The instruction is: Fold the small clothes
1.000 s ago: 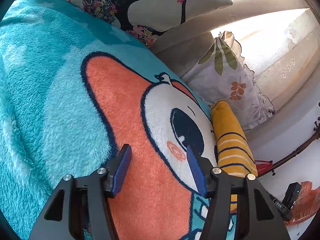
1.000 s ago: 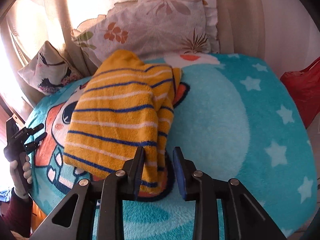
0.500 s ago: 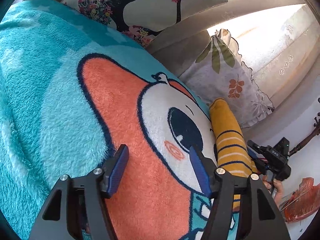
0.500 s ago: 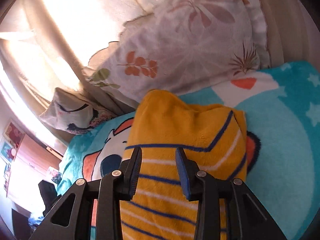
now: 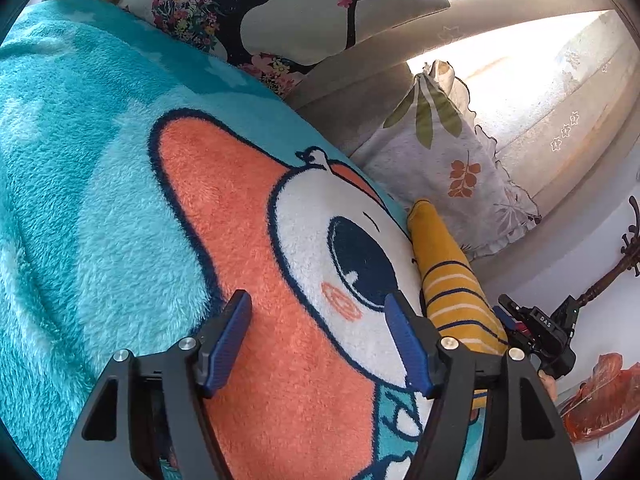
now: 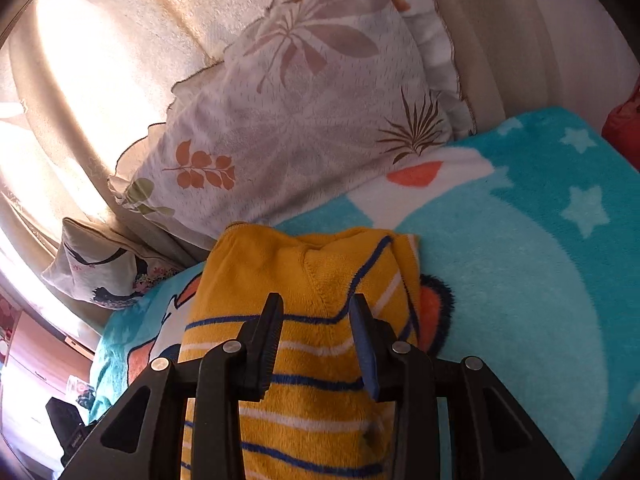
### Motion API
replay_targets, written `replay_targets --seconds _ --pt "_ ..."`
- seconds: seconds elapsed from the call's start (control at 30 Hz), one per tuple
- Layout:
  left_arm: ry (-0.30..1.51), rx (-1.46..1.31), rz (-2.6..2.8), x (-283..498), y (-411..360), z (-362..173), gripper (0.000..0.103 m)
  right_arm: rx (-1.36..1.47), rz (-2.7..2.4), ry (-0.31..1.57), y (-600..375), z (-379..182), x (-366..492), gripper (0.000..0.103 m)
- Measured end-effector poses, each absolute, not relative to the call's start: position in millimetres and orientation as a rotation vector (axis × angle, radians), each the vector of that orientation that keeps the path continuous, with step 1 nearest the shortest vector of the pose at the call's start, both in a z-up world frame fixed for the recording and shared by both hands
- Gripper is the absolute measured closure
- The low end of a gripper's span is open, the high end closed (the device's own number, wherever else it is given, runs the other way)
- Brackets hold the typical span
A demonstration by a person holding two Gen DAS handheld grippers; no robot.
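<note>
A small mustard-yellow fleece garment with navy and white stripes (image 6: 304,320) lies folded on a fluffy turquoise blanket printed with an orange-and-white cartoon face and pale stars (image 6: 520,264). Its plain yellow top end, crossed by a stitched seam, points toward a white frilled pillow with leaf prints (image 6: 304,120), and one navy stripe runs slantwise across the upper layer. In the left wrist view the same garment (image 5: 452,280) shows as a narrow ridge beside the cartoon eye, just in front of that pillow (image 5: 452,168).

The right tool (image 6: 316,340) hovers over the garment, tilted downward, its jaws partly apart with the striped cloth seen between them; whether the pads press on the fabric cannot be told. The left tool (image 5: 320,340) points down at the orange patch of the blanket (image 5: 120,220), its jaws spread and just now widening, with only blanket between them. A second pillow with a black silhouette figure and flowers (image 5: 280,12) leans behind.
</note>
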State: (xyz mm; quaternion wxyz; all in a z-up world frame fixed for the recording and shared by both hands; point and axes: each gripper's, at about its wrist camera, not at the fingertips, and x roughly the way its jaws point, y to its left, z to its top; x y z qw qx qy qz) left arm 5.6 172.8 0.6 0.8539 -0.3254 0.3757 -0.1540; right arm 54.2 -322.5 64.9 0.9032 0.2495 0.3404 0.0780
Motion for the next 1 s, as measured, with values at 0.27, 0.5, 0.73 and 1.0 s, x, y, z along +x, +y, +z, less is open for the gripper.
replay_targets --seconds 0.27,0.5,0.73,1.0 --pt "0.790 -0.682 -0.320 5.3 173.4 0.3 0.034 0.364 0.126 0.761 -306.1 42.1 14.5 0.049" --pt "0.794 -0.671 -0.306 5.8 170.7 0.5 0.034 0.449 0.114 0.744 -332.2 37.6 -30.5 0.043" --pt "0.802 -0.656 -0.295 7.5 168.4 -0.9 0.034 0.450 0.066 0.739 -351.5 39.2 -65.4 0.039" --pt "0.880 -0.624 -0.362 13.5 142.7 29.5 0.033 0.497 0.115 0.736 -362.2 53.3 -61.9 0.030"
